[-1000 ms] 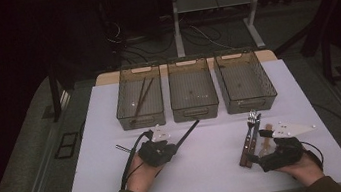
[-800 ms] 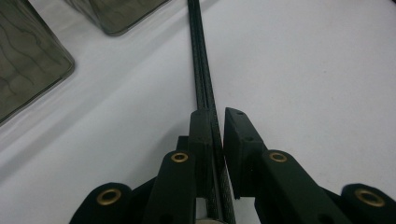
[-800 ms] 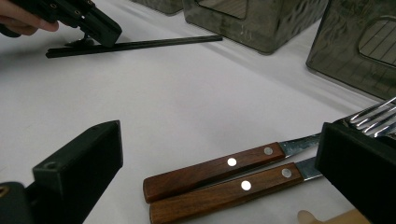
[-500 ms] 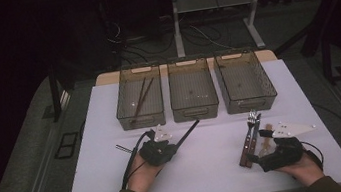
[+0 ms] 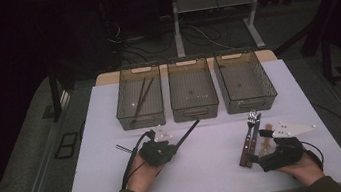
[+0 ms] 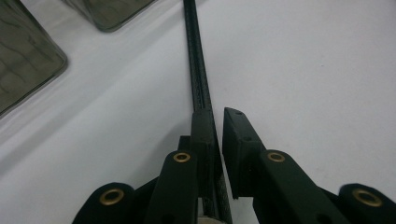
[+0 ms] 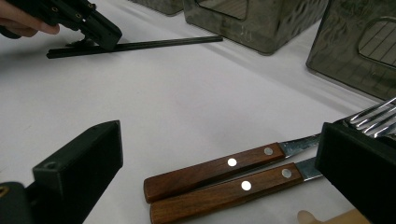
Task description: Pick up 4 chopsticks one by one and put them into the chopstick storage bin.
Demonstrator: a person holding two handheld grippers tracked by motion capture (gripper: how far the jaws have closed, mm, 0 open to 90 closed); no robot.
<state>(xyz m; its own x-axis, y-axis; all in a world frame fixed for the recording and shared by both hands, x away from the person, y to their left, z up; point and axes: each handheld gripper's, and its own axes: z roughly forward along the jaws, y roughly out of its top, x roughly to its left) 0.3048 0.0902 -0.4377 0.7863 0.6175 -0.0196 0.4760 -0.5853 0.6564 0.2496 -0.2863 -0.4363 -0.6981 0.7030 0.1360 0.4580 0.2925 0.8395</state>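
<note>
A long black chopstick [image 5: 187, 131] lies on the white table [image 5: 210, 176], pointing toward the middle bin. My left gripper [image 5: 175, 145] is shut on its near end, and in the left gripper view the chopstick [image 6: 196, 65] runs out from between the jaws of the left gripper [image 6: 218, 116]. Two wooden-handled forks [image 5: 249, 138] lie side by side at the right. My right gripper [image 5: 259, 149] stands open, one jaw on each side of the forks [image 7: 219, 179], without touching them. Their tines [image 7: 373, 116] rest by the right jaw.
Three clear bins stand in a row at the back: the left bin [image 5: 142, 121] holds brown chopsticks [image 5: 140, 100], beside it are the middle bin [image 5: 196, 112] and the right bin [image 5: 250, 105]. A thin dark stick [image 5: 124, 148] lies left of my left hand.
</note>
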